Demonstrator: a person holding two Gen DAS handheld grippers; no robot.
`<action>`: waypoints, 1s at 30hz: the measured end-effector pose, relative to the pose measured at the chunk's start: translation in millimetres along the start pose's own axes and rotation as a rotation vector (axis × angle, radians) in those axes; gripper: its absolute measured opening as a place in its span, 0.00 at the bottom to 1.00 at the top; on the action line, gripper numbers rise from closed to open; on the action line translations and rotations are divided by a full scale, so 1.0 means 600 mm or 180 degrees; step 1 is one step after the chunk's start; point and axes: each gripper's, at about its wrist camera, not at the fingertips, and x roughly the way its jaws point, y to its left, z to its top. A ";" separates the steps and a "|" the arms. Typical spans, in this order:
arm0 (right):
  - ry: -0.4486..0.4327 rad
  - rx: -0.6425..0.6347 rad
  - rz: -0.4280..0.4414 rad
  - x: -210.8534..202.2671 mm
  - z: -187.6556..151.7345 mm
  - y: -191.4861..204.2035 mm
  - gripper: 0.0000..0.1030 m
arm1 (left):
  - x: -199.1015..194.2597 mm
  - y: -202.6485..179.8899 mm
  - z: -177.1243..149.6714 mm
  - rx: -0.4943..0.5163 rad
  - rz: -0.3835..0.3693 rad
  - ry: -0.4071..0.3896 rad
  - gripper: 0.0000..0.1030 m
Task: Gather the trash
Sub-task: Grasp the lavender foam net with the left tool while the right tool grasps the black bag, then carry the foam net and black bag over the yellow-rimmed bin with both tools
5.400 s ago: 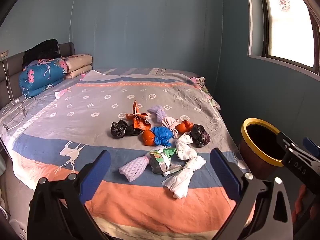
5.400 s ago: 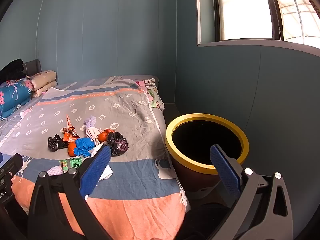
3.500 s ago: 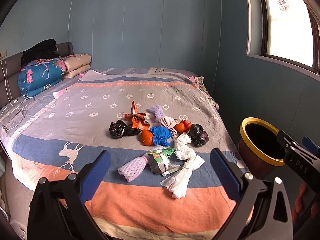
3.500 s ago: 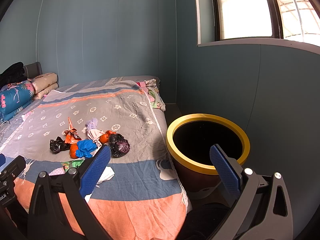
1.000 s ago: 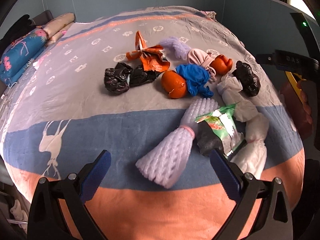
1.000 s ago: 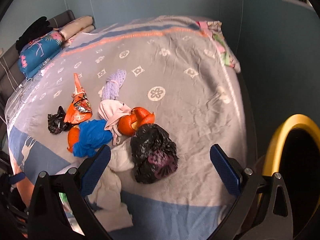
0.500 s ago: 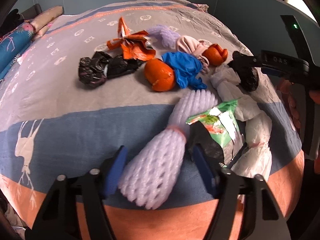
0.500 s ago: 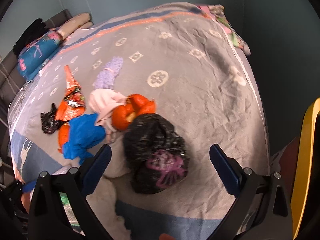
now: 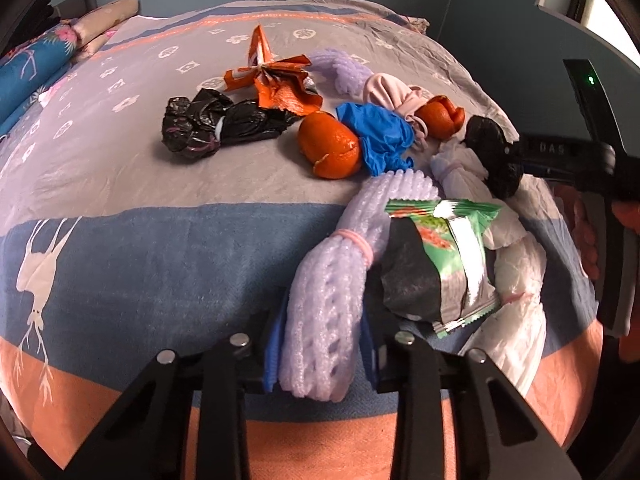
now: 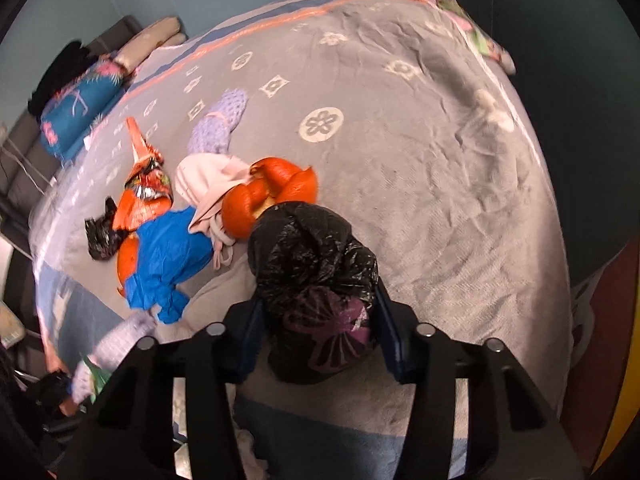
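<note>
The left gripper [image 9: 322, 354] is closed on the lower end of the lavender foam net sleeve [image 9: 328, 312]; both blue pads press against the sleeve's sides. The sleeve lies on the bedspread [image 9: 160, 264], on its blue band, and extends away from the gripper toward the blue glove [image 9: 378, 138]. A pink elastic band cinches the sleeve partway along.

The right gripper [image 10: 320, 336] is closed on the black plastic bag [image 10: 316, 280]; one blue pad sits on each side of the bag's lower part. The bag rests on the grey area of the bedspread, touching the orange peel [image 10: 272, 196] at its far side.

Positions relative to the blue glove:
- Just beside it, toward the left gripper: a green snack wrapper [image 9: 444, 260] resting against the foam sleeve, with knotted white bags [image 9: 516, 276] beyond the wrapper.
- Touching it: a second orange peel [image 9: 330, 150] and a pink cloth bundle [image 9: 394, 94].
- Beyond it: an orange foil wrapper [image 9: 280, 80], a second lavender foam sleeve [image 9: 340, 68] and a second black bag [image 9: 212, 124].

Container: a yellow-rimmed bin [image 10: 624, 408] appears only as an edge at the right border of the right wrist view. Its contents cannot be determined.
</note>
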 end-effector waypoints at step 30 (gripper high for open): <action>-0.0767 0.0228 0.0483 -0.252 -0.009 -0.029 0.33 | -0.187 -0.037 0.037 0.0028 -0.0172 -0.0810 0.27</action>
